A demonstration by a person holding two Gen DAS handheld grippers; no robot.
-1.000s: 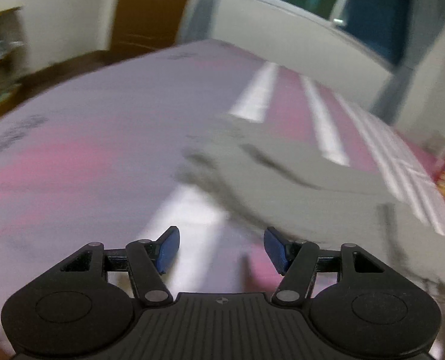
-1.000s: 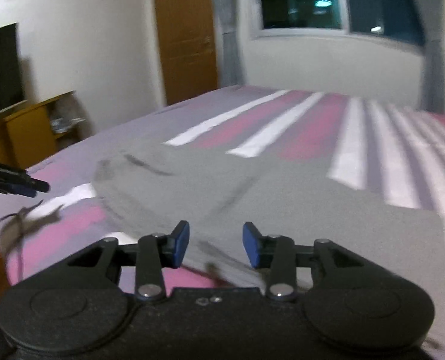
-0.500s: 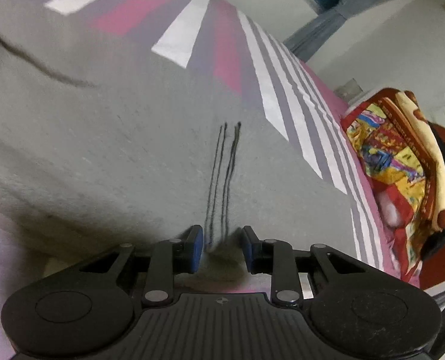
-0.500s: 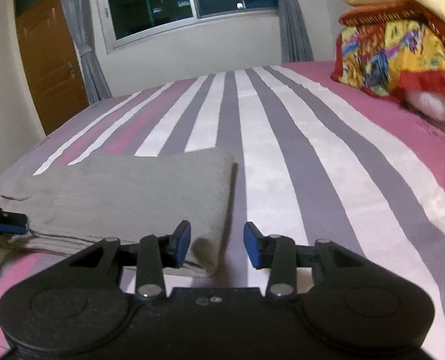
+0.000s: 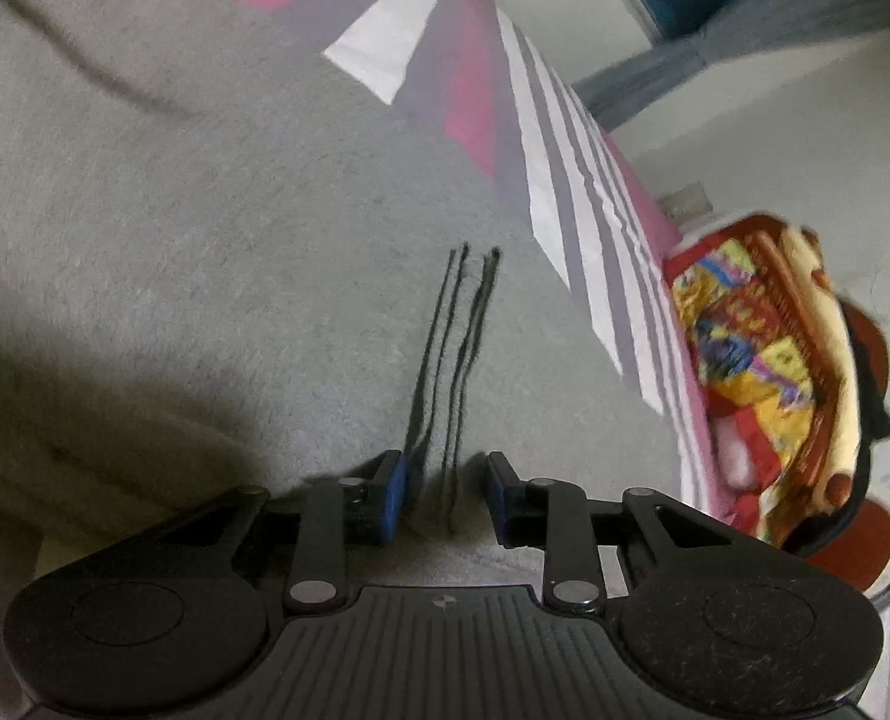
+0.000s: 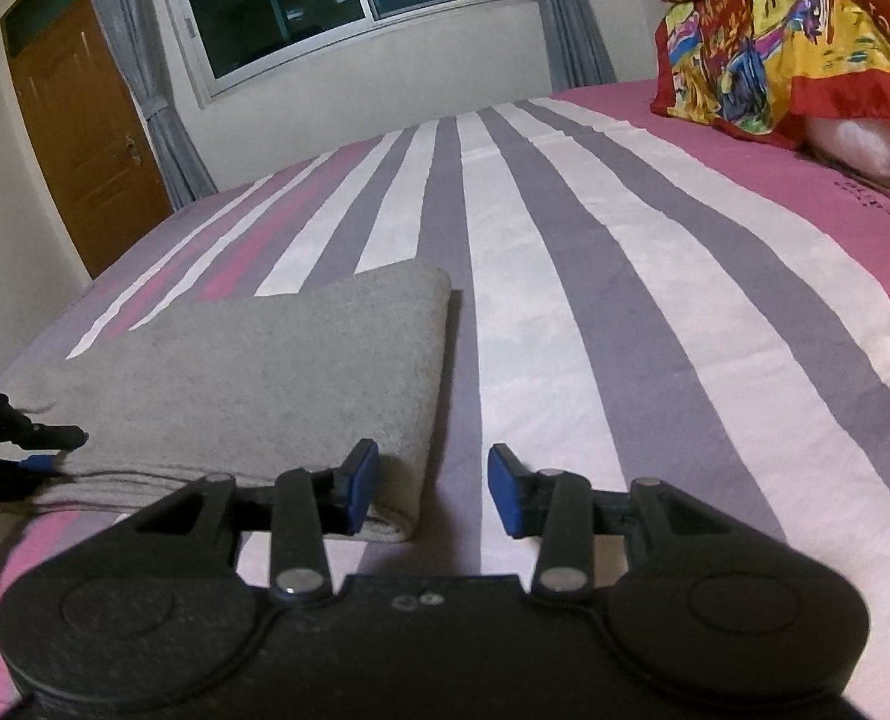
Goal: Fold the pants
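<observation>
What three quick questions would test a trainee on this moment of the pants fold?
1. True or false: the right gripper is clamped on the folded grey pants.
2. In the left wrist view, what lies on the grey cloth just ahead of the fingers? A) a belt B) dark cords C) a sock
3. Short answer: in the right wrist view, what is piled at the far right of the striped bedsheet?

Key
1. False: its jaws stand open, one pad beside the pants' near corner, the other over the sheet.
2. B.
3. A colourful blanket.
</observation>
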